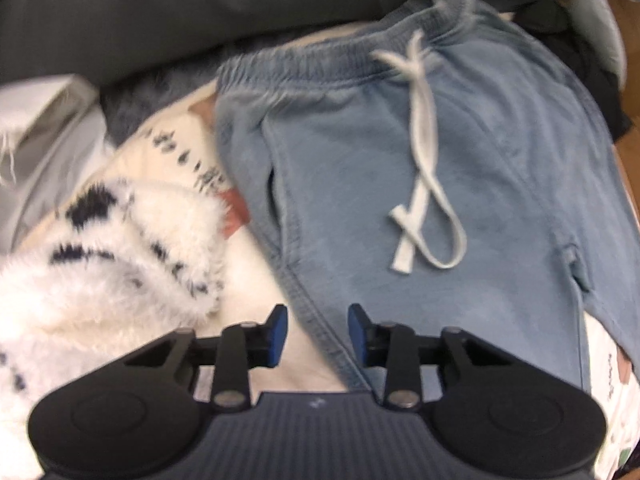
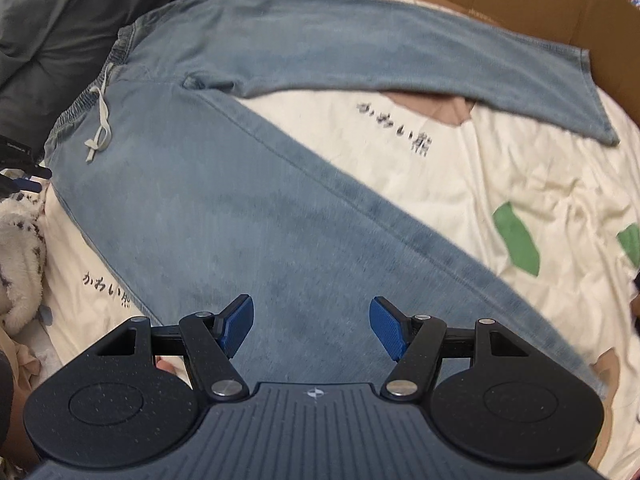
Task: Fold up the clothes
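Light blue sweatpants (image 1: 460,168) lie flat on a cream printed bedsheet (image 2: 500,184), waistband at the far end, and a white drawstring (image 1: 420,152) is loose on the front. In the right wrist view the two legs (image 2: 240,208) spread apart in a V. My left gripper (image 1: 318,330) points down at the pants' left side seam. The seam edge runs between its blue pads (image 1: 280,328), which stand apart and do not press on it. My right gripper (image 2: 313,326) hovers wide open over the nearer leg, nothing between its fingers.
A fluffy white garment with black marks (image 1: 100,264) lies left of the pants. A dark grey quilt (image 1: 160,8) bunches beyond the waistband. Dark clothes (image 1: 592,80) sit at the far right. A cardboard wall (image 2: 520,4) borders the sheet past the far leg.
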A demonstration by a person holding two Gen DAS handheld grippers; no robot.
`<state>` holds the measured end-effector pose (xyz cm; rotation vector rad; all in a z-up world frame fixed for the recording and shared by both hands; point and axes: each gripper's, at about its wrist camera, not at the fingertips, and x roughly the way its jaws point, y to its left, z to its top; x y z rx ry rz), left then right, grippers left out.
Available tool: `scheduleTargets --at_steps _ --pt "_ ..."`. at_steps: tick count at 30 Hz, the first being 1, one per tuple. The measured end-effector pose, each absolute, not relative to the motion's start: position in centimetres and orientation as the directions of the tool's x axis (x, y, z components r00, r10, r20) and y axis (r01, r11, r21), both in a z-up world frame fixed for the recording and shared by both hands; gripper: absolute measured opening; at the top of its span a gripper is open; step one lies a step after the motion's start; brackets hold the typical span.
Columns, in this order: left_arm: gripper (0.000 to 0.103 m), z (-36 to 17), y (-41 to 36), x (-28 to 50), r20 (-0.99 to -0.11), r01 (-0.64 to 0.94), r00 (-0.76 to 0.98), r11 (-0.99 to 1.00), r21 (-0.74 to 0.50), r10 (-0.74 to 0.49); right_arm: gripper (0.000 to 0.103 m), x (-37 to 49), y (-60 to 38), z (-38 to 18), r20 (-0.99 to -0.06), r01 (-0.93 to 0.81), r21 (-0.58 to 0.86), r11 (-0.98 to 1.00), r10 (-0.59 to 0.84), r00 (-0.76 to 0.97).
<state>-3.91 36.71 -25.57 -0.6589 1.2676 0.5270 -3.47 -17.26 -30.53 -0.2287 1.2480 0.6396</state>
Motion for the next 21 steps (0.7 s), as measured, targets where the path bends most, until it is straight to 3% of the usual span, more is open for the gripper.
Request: scheduleTargets --at_steps 14,16,17,21 --pt "0.037 -28.8 38.6 -4.8 -0.965 -0.763 0.259 0.605 -0.226 -0.034 0.07 -7.6 -15.2 -34.7 -0.946 -0.669 0.195 0.717 0.319 0.066" --pt "0.032 -28.8 38.8 -5.0 -0.963 -0.774 0.267 0.588 -0.237 -0.036 0.07 -8.5 -14.6 -35.2 -0.951 -0.704 0.177 0.688 0.303 0.057" --pt "0.024 -28.8 39.0 -5.2 -0.962 -0.779 0.27 0.579 -0.242 -0.039 0.07 -8.8 -14.5 -35.4 -0.953 -0.716 0.173 0.676 0.298 0.052" --pt "0.018 -28.2 39.5 -5.8 -0.952 -0.782 0.3 0.556 -0.282 -0.062 0.07 -10.0 -13.8 -36.5 -0.956 -0.763 0.17 0.624 0.293 0.028"
